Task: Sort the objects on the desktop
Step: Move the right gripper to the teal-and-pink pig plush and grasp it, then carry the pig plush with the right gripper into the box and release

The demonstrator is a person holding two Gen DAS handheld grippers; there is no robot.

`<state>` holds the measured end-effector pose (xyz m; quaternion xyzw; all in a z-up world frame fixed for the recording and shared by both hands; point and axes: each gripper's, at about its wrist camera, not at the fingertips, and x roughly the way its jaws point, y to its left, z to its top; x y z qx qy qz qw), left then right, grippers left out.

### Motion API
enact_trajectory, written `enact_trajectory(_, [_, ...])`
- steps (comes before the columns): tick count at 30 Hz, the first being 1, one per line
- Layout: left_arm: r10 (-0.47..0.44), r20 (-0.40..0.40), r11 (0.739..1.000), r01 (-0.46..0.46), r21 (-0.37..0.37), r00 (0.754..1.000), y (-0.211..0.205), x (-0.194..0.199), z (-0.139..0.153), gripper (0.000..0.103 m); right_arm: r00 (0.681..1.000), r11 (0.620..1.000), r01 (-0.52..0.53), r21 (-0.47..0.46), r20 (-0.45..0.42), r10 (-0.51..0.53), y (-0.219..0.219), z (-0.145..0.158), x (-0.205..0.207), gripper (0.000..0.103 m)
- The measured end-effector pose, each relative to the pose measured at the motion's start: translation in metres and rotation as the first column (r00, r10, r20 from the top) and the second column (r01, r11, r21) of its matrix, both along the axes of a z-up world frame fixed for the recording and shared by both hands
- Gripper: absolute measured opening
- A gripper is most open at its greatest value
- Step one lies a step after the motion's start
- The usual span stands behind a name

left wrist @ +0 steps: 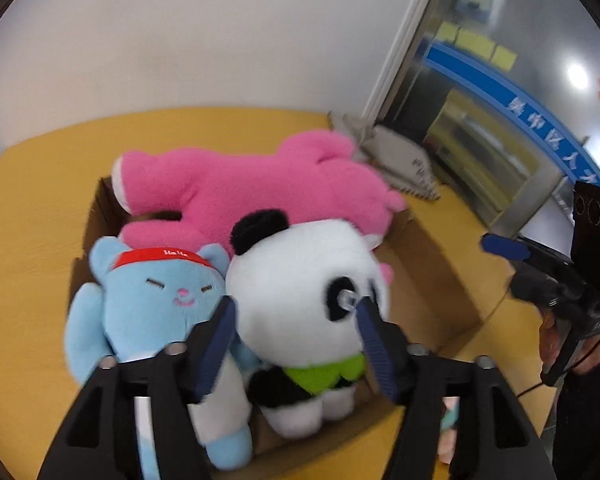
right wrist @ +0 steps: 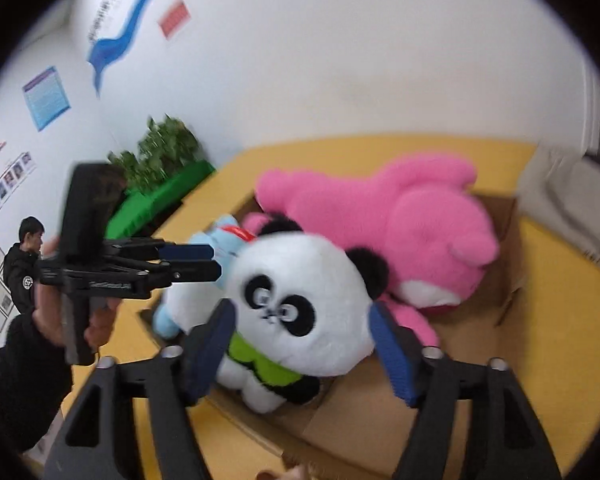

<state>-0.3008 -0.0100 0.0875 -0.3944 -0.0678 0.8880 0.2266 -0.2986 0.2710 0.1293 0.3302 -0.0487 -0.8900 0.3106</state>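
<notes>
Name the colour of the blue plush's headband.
Red, with small white lettering; the headband on the blue plush shows best in the left wrist view.

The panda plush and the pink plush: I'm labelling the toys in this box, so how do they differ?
The panda plush is black and white with a green scarf; the pink plush is all pink apart from white patches. The panda sits upright at the front of the cardboard box; the pink one lies flat across the back. The pink one is clearly longer. Both are soft toys in the same box.
</notes>
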Motion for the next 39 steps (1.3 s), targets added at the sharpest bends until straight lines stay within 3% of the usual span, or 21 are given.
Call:
enact_trajectory(1, [-0.009, -0.012, 1.000, 0.010, 0.013, 1.000, 0.003, 0.020, 0.002, 0.097, 0.999, 1.000, 0.013, -0.005, -0.036, -0.013, 0.005, 0.013, 0.023, 0.082])
enact_trajectory(2, [-0.019, -0.019, 0.999, 0.020, 0.026, 1.000, 0.006, 0.039, 0.003, 0.103, 0.998, 1.000, 0.015, -0.001, -0.056, -0.015, 0.011, 0.019, 0.046, 0.082])
enact_trajectory(5, [-0.075, 0.016, 0.995, 0.074, 0.070, 0.997, 0.025, 0.084, -0.008, 0.103, 0.995, 1.000, 0.016, 0.019, -0.094, -0.014, 0.033, 0.026, 0.107, 0.084])
enact_trajectory(9, [-0.134, 0.117, 0.985, 0.120, 0.123, 0.984, 0.062, 0.117, -0.051, 0.103, 0.998, 0.996, 0.049, 0.072, 0.040, -0.051, 0.047, -0.028, 0.150, 0.085])
enact_trajectory(13, [-0.154, 0.215, 0.979, 0.120, 0.164, 0.965, 0.104, 0.111, -0.090, 0.103, 0.978, 0.982, 0.068, 0.176, 0.185, -0.100, 0.030, -0.097, 0.160, 0.085])
enact_trajectory(15, [-0.149, 0.243, 0.981, 0.112, 0.157, 0.958, 0.120, 0.108, -0.100, 0.103, 0.971, 0.970, 0.055, 0.237, 0.214, -0.107, 0.020, -0.120, 0.165, 0.085])
enact_trajectory(20, [-0.147, 0.300, 0.985, 0.111, 0.135, 0.943, 0.156, 0.085, -0.122, 0.103, 0.968, 0.985, 0.015, 0.173, 0.246, -0.058, 0.004, -0.145, 0.161, 0.081])
enact_trajectory(21, [-0.165, 0.306, 0.981, 0.126, 0.145, 0.937, 0.160, 0.085, -0.124, 0.100, 0.966, 0.986, 0.021, 0.165, 0.250, -0.062, 0.002, -0.145, 0.161, 0.078])
enact_trajectory(22, [-0.198, 0.311, 0.974, 0.150, 0.170, 0.929, 0.162, 0.087, -0.125, 0.087, 0.965, 0.987, 0.017, 0.161, 0.254, -0.058, 0.002, -0.144, 0.163, 0.077])
enact_trajectory(23, [-0.228, 0.313, 0.965, 0.171, 0.200, 0.922, 0.163, 0.091, -0.126, 0.067, 0.965, 0.988, 0.012, 0.157, 0.257, -0.052, 0.001, -0.142, 0.165, 0.076])
enact_trajectory(25, [-0.246, 0.309, 0.963, 0.194, 0.187, 0.919, 0.164, 0.106, -0.120, 0.062, 0.962, 0.991, -0.011, 0.137, 0.270, -0.026, 0.002, -0.141, 0.171, 0.069])
enact_trajectory(27, [-0.246, 0.309, 0.966, 0.206, 0.155, 0.919, 0.166, 0.122, -0.115, 0.061, 0.956, 0.992, -0.052, 0.115, 0.293, 0.017, 0.003, -0.142, 0.181, 0.069])
enact_trajectory(31, [-0.213, 0.293, 0.976, 0.188, 0.114, 0.932, 0.162, 0.151, -0.104, 0.073, 0.952, 0.983, -0.101, 0.152, 0.300, 0.051, -0.005, -0.142, 0.199, 0.076])
enact_trajectory(34, [-0.170, 0.262, 0.984, 0.152, 0.089, 0.950, 0.157, 0.150, -0.099, 0.098, 0.962, 0.988, -0.037, 0.150, 0.272, -0.005, -0.003, -0.134, 0.200, 0.077])
enact_trajectory(36, [-0.154, 0.262, 0.987, 0.135, 0.091, 0.953, 0.155, 0.144, -0.101, 0.098, 0.965, 0.991, -0.015, 0.134, 0.261, -0.021, -0.003, -0.131, 0.196, 0.078])
enact_trajectory(39, [-0.203, 0.300, 0.979, 0.190, 0.074, 0.932, 0.165, 0.130, -0.121, 0.099, 0.959, 0.993, -0.010, 0.118, 0.284, -0.024, -0.009, -0.142, 0.184, 0.078])
